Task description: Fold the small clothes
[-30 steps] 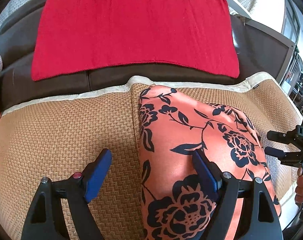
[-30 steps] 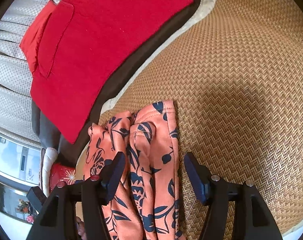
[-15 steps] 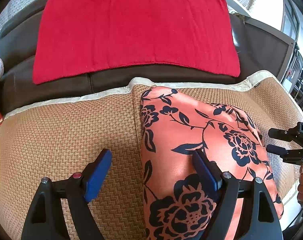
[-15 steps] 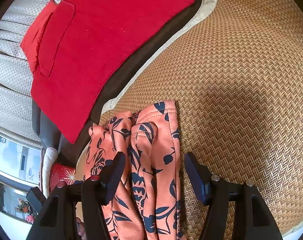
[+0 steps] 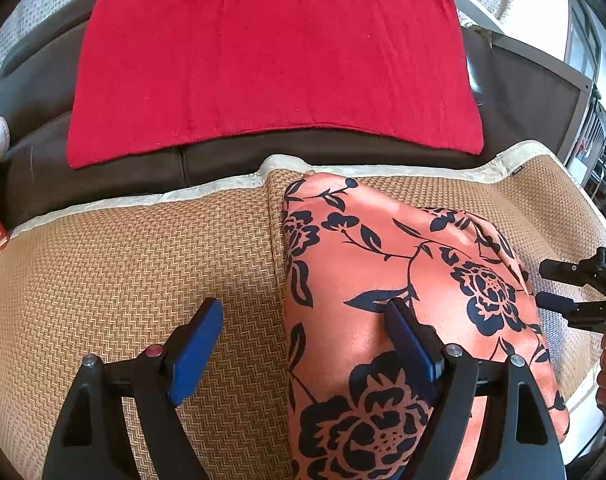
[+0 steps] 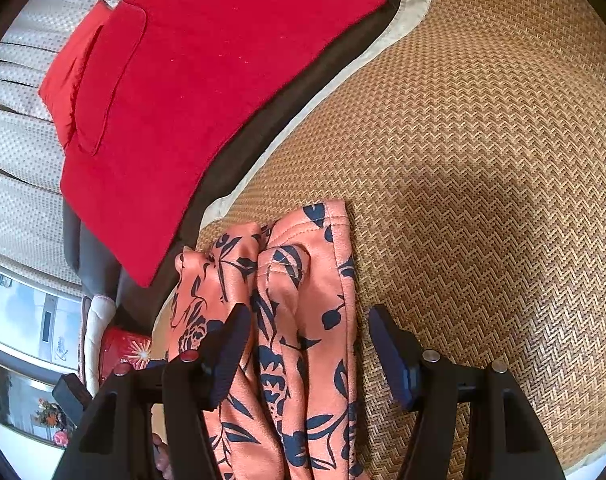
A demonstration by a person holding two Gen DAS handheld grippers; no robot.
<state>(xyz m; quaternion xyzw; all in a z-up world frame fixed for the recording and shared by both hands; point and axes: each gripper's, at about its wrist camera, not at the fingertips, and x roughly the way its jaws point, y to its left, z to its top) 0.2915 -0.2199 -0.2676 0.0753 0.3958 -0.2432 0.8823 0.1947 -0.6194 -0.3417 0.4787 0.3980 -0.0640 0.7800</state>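
Note:
An orange garment with a dark floral print (image 5: 383, 264) lies folded on the woven mat (image 5: 123, 272). My left gripper (image 5: 303, 344) is open above its left edge, with the right finger (image 5: 411, 344) over the cloth and the left finger (image 5: 195, 348) over the mat. In the right wrist view the garment's bunched end (image 6: 295, 288) lies between the fingers of my open right gripper (image 6: 309, 344). The right gripper also shows at the right edge of the left wrist view (image 5: 575, 292). Neither gripper holds anything.
A red towel (image 5: 271, 64) is draped over the dark brown sofa back (image 5: 123, 176) behind the mat. The mat has a cream border (image 5: 423, 168). A red patterned item (image 6: 123, 352) lies by the sofa's end.
Both views have shifted only slightly; the garment sits a little lower in the left wrist view. Both grippers stay open.

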